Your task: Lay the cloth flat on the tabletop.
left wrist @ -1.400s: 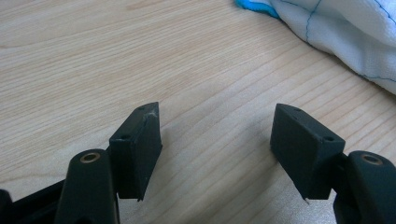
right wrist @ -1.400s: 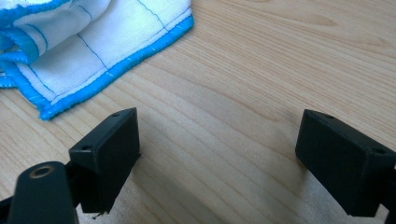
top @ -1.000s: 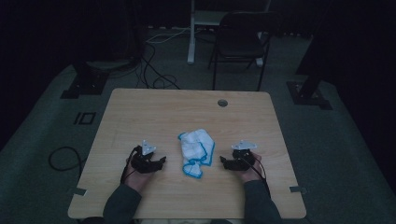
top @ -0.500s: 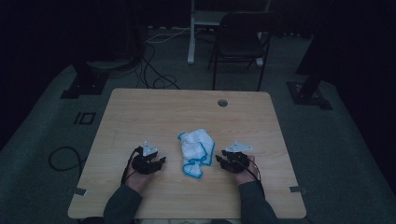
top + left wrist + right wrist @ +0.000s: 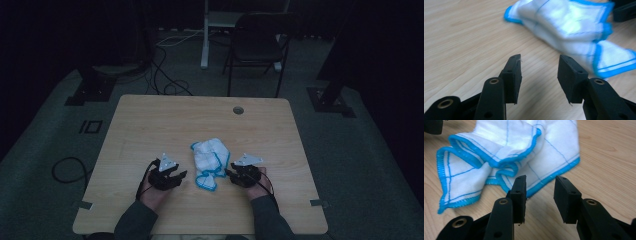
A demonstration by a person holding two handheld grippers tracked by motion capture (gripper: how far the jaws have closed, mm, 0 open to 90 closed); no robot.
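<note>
A crumpled white cloth with blue edging (image 5: 210, 161) lies near the middle of the wooden surface (image 5: 150, 120), between the two grippers. The left gripper (image 5: 539, 72) and right gripper (image 5: 539, 195) flank it, jaws apart and empty, both having just narrowed slightly.

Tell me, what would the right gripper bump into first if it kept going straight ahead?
Most likely the cloth. The right gripper points at its blue-stitched edge, which lies just beyond the open jaws with bare table between; nothing is gripped yet, though exact depth is hard to judge.
</note>
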